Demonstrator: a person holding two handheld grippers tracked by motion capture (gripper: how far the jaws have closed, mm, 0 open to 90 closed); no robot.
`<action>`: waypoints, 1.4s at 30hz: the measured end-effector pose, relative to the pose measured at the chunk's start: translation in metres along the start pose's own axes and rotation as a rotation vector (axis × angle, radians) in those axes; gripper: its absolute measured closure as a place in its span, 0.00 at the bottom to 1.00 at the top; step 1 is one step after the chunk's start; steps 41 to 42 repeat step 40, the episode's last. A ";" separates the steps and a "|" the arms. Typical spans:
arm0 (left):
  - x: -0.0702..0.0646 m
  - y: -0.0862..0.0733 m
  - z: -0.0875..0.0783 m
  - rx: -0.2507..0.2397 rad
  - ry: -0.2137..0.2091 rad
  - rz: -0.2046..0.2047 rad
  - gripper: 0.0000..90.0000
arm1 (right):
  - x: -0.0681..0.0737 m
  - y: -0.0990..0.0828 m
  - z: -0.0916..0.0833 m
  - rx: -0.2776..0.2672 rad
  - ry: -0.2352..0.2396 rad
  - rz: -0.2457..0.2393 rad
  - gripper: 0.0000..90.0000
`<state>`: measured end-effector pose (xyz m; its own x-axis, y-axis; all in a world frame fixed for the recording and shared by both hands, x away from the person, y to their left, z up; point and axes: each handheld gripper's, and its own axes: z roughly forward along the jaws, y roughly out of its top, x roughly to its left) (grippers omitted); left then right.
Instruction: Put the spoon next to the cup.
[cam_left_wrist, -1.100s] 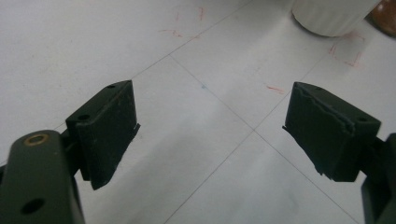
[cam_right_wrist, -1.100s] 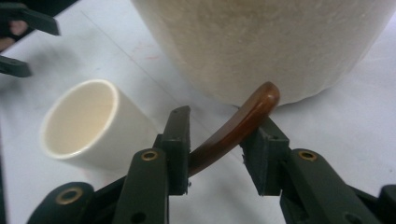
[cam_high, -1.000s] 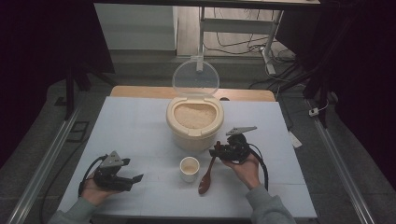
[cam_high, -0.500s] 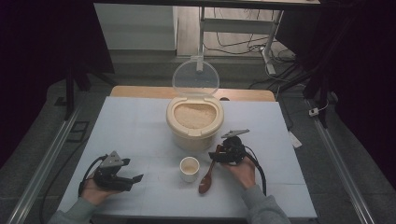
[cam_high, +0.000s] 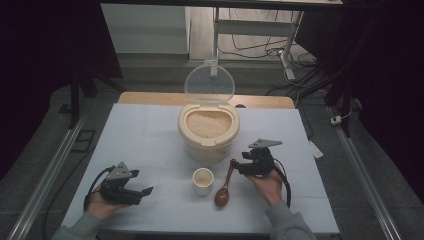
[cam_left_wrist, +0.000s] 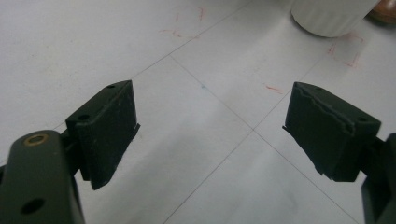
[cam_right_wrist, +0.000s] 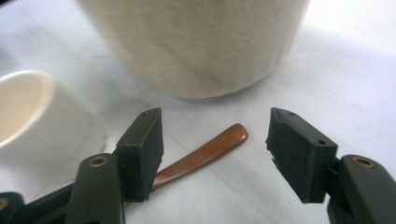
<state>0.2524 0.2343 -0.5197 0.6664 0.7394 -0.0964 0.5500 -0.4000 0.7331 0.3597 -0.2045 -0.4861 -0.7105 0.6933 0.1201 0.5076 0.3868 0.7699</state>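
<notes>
the pale surface carries a big rice tub with its clear lid up. just in front stand a small white cup and a brown wooden spoon, its handle pointing toward the tub. the right claw hangs wide open over the handle tip, holding nothing. likely next: lower squarely, close mid-handle, keep clear of the cup. the left claw rests wide open, empty.
</notes>
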 end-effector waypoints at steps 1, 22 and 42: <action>0.000 0.000 0.000 0.000 0.000 -0.001 0.18 | 0.000 -0.001 -0.006 -0.018 0.015 -0.014 0.42; -0.004 0.000 -0.001 -0.026 0.015 -0.002 0.18 | -0.016 -0.063 -0.083 -0.102 0.001 -0.142 0.42; -0.004 0.000 -0.001 -0.037 0.020 0.009 0.17 | -0.020 -0.071 -0.083 -0.085 -0.011 -0.139 0.42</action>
